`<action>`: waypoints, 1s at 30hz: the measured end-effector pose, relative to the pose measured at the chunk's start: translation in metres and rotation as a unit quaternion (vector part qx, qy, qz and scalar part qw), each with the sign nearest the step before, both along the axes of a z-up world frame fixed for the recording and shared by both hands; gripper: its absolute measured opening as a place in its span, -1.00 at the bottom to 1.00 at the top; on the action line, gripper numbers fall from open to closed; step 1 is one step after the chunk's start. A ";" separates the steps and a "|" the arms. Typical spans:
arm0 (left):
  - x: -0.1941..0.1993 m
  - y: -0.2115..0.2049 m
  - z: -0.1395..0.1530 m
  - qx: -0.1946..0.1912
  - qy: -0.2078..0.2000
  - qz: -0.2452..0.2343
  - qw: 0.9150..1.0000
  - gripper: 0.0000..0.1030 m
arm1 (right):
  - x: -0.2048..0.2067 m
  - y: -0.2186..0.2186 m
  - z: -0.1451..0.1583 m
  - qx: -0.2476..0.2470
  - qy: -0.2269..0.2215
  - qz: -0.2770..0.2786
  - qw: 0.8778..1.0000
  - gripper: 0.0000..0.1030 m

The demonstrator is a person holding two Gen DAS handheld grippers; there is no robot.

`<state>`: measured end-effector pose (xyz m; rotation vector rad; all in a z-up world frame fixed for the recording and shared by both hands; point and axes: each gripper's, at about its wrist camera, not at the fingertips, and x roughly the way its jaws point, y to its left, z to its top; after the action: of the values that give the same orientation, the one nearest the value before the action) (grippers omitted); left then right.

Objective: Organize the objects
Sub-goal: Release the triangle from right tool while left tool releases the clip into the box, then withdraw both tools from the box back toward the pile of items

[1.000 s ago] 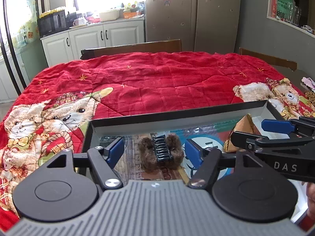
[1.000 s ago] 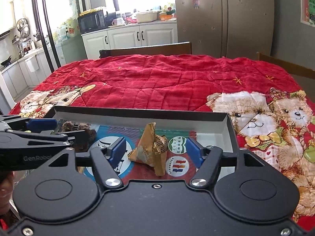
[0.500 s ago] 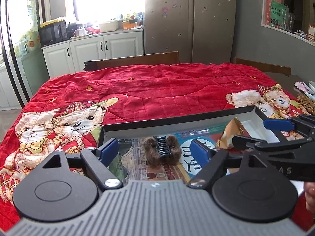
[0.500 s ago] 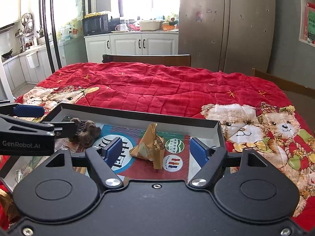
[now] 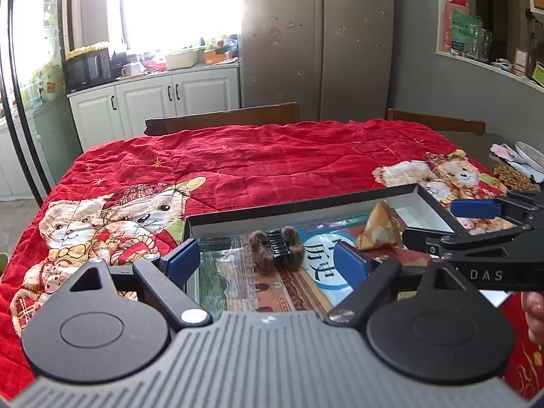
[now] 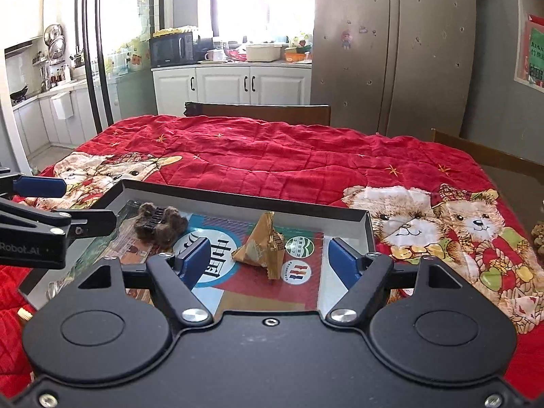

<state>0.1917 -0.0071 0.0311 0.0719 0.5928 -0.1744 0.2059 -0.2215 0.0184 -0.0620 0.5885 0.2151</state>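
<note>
A shallow black tray (image 5: pixel 299 208) with a printed sheet inside lies on the red quilt. A furry brown hair claw clip (image 5: pixel 276 250) lies in its left part, also seen in the right wrist view (image 6: pixel 159 221). A gold pyramid-shaped wrapper (image 6: pixel 263 247) sits in the middle of the tray (image 6: pixel 244 198), and shows in the left wrist view (image 5: pixel 380 227). My left gripper (image 5: pixel 267 263) is open and empty, just short of the clip. My right gripper (image 6: pixel 268 261) is open and empty, just short of the wrapper.
The red teddy-bear quilt (image 6: pixel 289 156) covers the table. Wooden chair backs (image 6: pixel 258 113) stand at the far edge. A plate and small items (image 5: pixel 516 166) lie off the quilt at the right. Kitchen cabinets and a fridge stand behind.
Both grippers have pulled back and risen away from the tray, staying open. The clip and the wrapper lie where they were.
</note>
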 end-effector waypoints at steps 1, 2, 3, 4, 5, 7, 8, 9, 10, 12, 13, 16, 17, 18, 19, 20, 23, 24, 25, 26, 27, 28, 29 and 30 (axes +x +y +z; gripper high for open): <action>-0.002 0.000 0.001 0.000 0.000 -0.002 1.000 0.78 | -0.003 0.000 0.001 0.000 -0.001 0.001 1.000 0.46; -0.006 0.001 0.002 0.000 -0.001 -0.005 1.000 0.78 | -0.005 0.000 0.002 0.000 -0.001 0.002 1.000 0.46; -0.009 0.001 0.003 -0.001 -0.002 -0.007 1.000 0.78 | -0.008 -0.001 0.004 0.001 -0.002 0.003 1.000 0.46; -0.012 0.002 0.004 -0.002 -0.003 -0.008 1.000 0.78 | -0.011 -0.002 0.005 0.003 -0.003 0.003 1.000 0.46; -0.014 0.002 0.005 -0.003 -0.004 -0.009 1.000 0.78 | -0.014 -0.003 0.006 0.004 -0.004 0.004 1.000 0.46; -0.020 0.004 0.007 -0.005 -0.006 -0.011 1.000 0.79 | -0.020 -0.004 0.009 0.004 -0.006 0.005 1.000 0.46; -0.023 0.005 0.008 -0.007 -0.008 -0.012 1.000 0.79 | -0.023 -0.005 0.010 0.005 -0.007 0.006 1.000 0.46; -0.026 0.006 0.009 -0.009 -0.009 -0.013 1.000 0.79 | -0.026 -0.005 0.011 0.005 -0.008 0.007 1.000 0.46; -0.030 0.007 0.010 -0.011 -0.010 -0.014 1.000 0.79 | -0.029 -0.006 0.013 0.006 -0.008 0.008 1.000 0.46; -0.036 0.008 0.012 -0.013 -0.013 -0.017 1.000 0.79 | -0.036 -0.007 0.015 0.006 -0.010 0.011 1.000 0.46; -0.039 0.009 0.012 -0.013 -0.013 -0.018 1.000 0.79 | -0.039 -0.008 0.016 0.005 -0.012 0.012 1.000 0.46; -0.047 0.011 0.013 -0.014 -0.015 -0.021 1.000 0.80 | -0.049 -0.009 0.018 0.001 -0.014 0.015 1.000 0.46; -0.050 0.013 0.014 -0.015 -0.016 -0.022 1.000 0.80 | -0.052 -0.010 0.018 0.001 -0.014 0.016 1.000 0.46; -0.053 0.014 0.015 -0.016 -0.017 -0.022 0.999 0.80 | -0.056 -0.011 0.018 0.000 -0.014 0.016 1.000 0.46; -0.055 0.015 0.015 -0.017 -0.017 -0.023 0.999 0.80 | -0.059 -0.011 0.018 0.000 -0.014 0.016 1.000 0.46; -0.057 0.016 0.016 -0.018 -0.017 -0.022 0.999 0.80 | -0.062 -0.012 0.019 0.000 -0.013 0.016 1.000 0.46; -0.064 0.018 0.016 -0.018 -0.020 -0.024 0.999 0.81 | -0.070 -0.015 0.019 0.002 -0.012 0.016 1.000 0.46; -0.066 0.018 0.017 -0.017 -0.020 -0.025 0.999 0.81 | -0.073 -0.016 0.019 0.003 -0.012 0.016 1.000 0.46; -0.068 0.019 0.017 -0.017 -0.021 -0.026 0.999 0.82 | -0.075 -0.017 0.019 0.004 -0.012 0.016 1.000 0.46; -0.071 0.019 0.016 -0.015 -0.022 -0.027 0.999 0.83 | -0.078 -0.018 0.019 0.004 -0.012 0.016 1.000 0.46; -0.073 0.020 0.016 -0.014 -0.022 -0.028 0.999 0.84 | -0.081 -0.020 0.019 0.005 -0.012 0.016 1.000 0.46; -0.075 0.021 0.015 -0.014 -0.021 -0.028 0.999 0.85 | -0.084 -0.021 0.018 0.006 -0.012 0.017 1.000 0.46; -0.077 0.022 0.015 -0.014 -0.020 -0.028 0.999 0.85 | -0.087 -0.022 0.018 0.007 -0.011 0.018 1.000 0.46; -0.080 0.023 0.014 -0.015 -0.019 -0.028 0.999 0.85 | -0.091 -0.023 0.017 0.008 -0.010 0.018 1.000 0.46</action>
<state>0.1122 0.0160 0.0452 0.0627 0.5510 -0.2354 0.1151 -0.2448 0.0352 -0.0587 0.5655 0.2542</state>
